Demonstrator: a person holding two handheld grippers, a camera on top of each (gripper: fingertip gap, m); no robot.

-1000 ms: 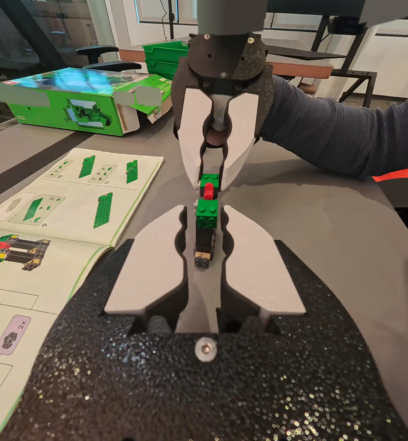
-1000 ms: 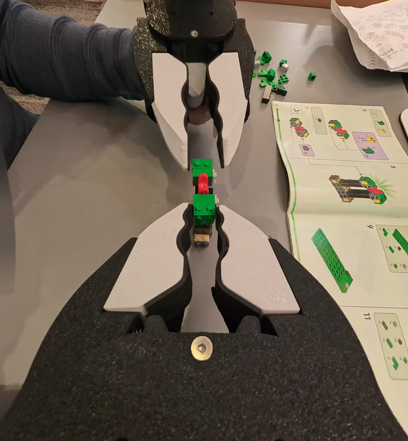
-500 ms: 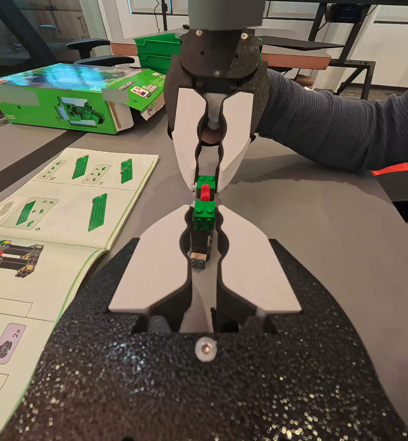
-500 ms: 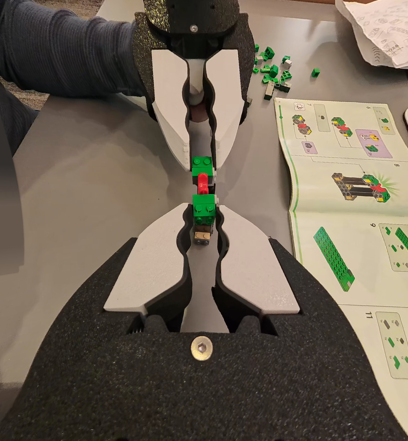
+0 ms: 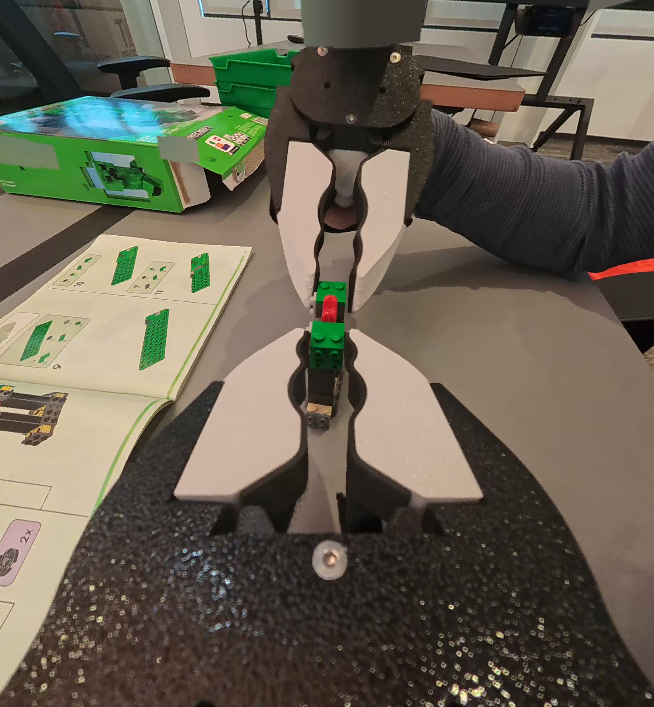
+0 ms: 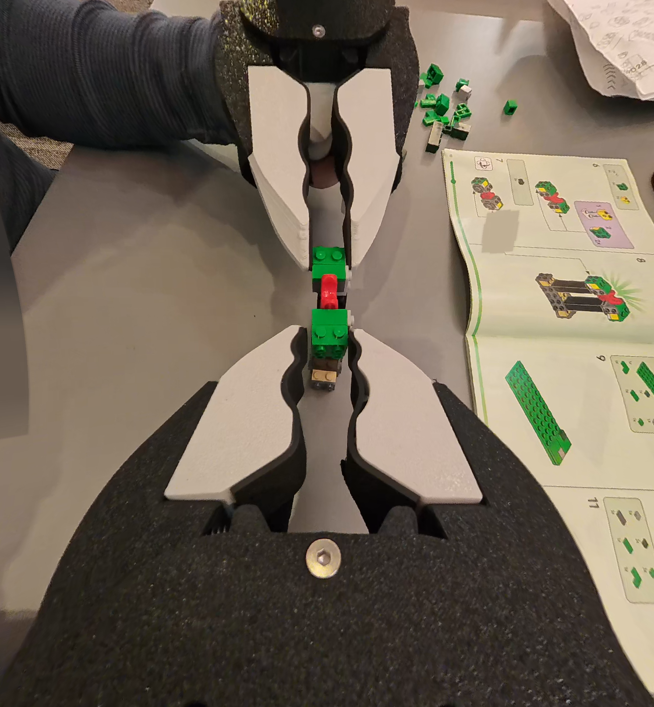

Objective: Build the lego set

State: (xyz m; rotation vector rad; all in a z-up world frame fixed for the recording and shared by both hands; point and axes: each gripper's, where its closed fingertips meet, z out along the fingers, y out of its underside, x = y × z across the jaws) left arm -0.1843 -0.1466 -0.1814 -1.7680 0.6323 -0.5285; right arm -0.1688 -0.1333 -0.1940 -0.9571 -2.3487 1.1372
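Centrally, the lego assembly (image 6: pixel 329 306), two green block ends joined by a red connector over black columns, was gripped at opposite ends by the left claw (image 5: pixel 327 336) and right claw (image 6: pixel 327 333) above the worktop (image 6: pixel 164 306). Instruction booklet (image 6: pixel 570 344) and loose bricks (image 6: pixel 445 111) lay nearby.

green stacked bins (image 5: pixel 250 82) behind table | office chair (image 5: pixel 153 78) far left | crumpled paper (image 6: pixel 623 42) top right

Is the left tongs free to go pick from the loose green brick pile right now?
Probably not: the left tongs are shut on the lego assembly, shared with the right tongs. The loose brick pile lies unobstructed.
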